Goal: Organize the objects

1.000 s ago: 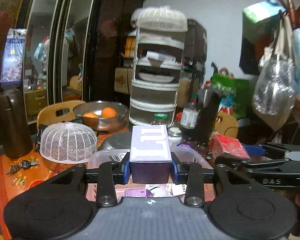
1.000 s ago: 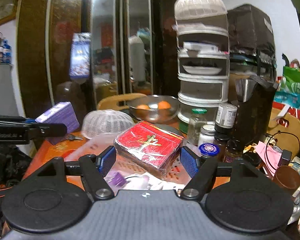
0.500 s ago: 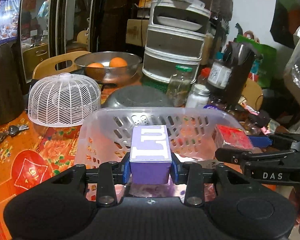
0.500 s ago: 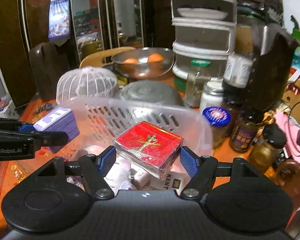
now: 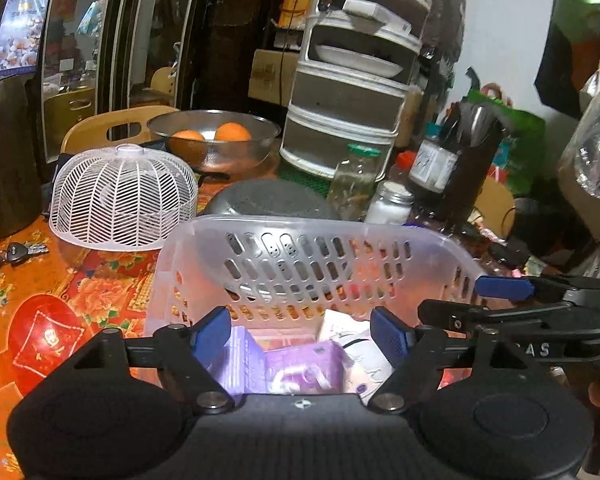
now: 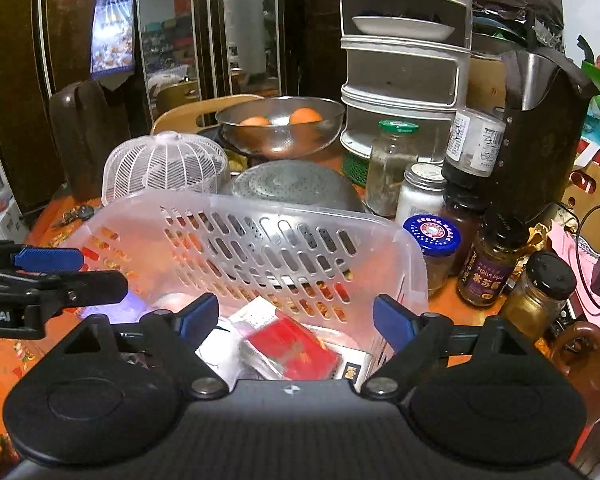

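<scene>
Fingers of the left gripper point(image 5: 302, 334) and right gripper point(image 6: 296, 318) now stand spread and empty; the purple box point(image 5: 300, 368) and red box point(image 6: 292, 346), gripped earlier, lie inside the clear basket point(image 5: 300, 236).

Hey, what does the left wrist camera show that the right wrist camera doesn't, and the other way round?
Only the left wrist view shows the purple box lying in the basket, below the open left gripper.

Only the right wrist view shows the red box in the basket, below the open right gripper, plus the blue-lidded jar.

Both show the clear basket, the white mesh cover and the bowl of oranges.
</scene>
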The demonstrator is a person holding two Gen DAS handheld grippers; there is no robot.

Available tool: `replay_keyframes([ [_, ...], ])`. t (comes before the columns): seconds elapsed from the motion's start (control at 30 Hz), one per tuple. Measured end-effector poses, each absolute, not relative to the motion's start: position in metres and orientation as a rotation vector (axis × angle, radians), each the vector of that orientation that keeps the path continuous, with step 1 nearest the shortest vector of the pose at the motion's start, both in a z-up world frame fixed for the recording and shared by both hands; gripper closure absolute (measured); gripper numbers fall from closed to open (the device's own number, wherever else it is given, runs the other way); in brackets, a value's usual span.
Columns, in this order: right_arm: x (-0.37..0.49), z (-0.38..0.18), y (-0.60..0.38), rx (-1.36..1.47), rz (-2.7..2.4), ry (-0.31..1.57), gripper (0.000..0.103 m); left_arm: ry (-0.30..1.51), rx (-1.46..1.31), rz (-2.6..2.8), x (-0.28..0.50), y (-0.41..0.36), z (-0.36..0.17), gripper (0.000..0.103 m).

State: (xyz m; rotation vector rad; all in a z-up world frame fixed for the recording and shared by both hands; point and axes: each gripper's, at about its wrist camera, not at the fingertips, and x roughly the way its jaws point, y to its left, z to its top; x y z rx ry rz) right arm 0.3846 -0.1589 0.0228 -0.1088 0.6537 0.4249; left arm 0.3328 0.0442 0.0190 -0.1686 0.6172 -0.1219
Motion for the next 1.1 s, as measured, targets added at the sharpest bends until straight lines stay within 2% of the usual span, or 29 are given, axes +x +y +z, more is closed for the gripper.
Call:
replay_keyframes([
  [0.2,0.37,0.033,-0.175,-0.043,0.424,0.591,0.0,0.535,-0.163,-0.14,0.306,0.046,0.027,0.014],
  [0.27,0.363,0.038,-0.18,-0.024,0.43,0.571,0.0,0.508,-0.171,-0.155,0.298,0.048,0.03,0.003],
  [0.33,0.357,0.042,-0.183,-0.027,0.435,0.557,0.0,0.496,-0.165,-0.152,0.295,0.048,0.034,0.0],
  [0.47,0.349,0.046,-0.188,-0.008,0.417,0.539,0.0,0.531,-0.167,-0.096,0.294,0.049,0.031,0.0],
  [0.57,0.344,0.046,-0.191,-0.005,0.395,0.597,0.0,0.533,-0.142,-0.048,0.285,0.05,0.029,0.0],
  [1.1,0.238,0.042,-0.212,0.05,0.416,0.47,0.0,0.461,-0.146,-0.046,0.198,0.048,0.038,0.0],
])
